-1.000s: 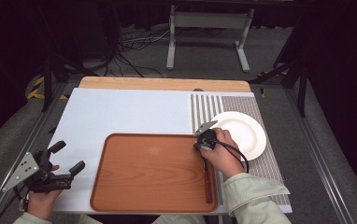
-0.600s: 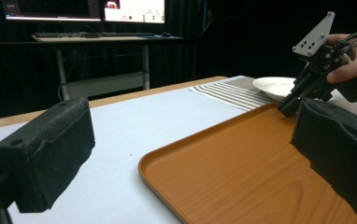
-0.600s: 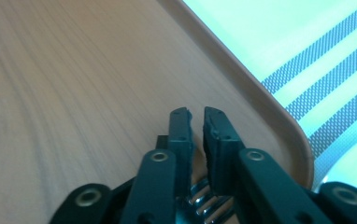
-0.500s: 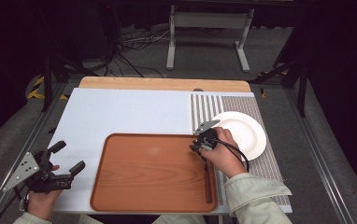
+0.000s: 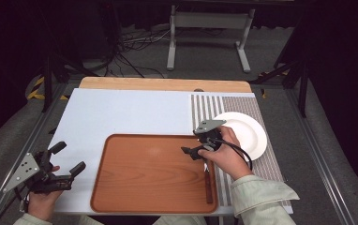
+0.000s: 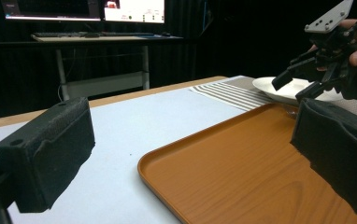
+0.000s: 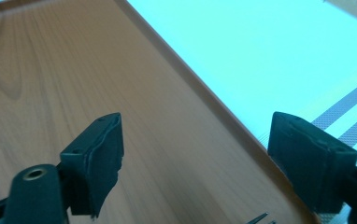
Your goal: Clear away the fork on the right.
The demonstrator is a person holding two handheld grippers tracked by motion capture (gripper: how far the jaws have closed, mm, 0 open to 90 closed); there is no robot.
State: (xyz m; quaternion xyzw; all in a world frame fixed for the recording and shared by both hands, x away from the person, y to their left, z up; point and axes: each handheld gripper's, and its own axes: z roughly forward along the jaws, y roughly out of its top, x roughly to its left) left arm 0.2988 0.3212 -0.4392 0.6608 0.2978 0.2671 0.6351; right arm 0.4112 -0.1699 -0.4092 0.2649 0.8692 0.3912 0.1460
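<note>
The right gripper, jaws just opened wide and empty, could nudge what looks like a fork lying on the tray.

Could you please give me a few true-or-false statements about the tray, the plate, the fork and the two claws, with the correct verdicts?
1. The right claw is above the right side of the wooden tray, its jaws apart, having just been opening with nothing between them. True.
2. The white plate sits on the tray. False: it rests on the striped mat, beside the tray.
3. The fork lies on the tray along its right edge. True.
4. The left claw grips the tray's rim. False: it is open, off the tray's left side, with nothing between its jaws.
5. Food lies on the plate. False: the plate looks bare.
</note>
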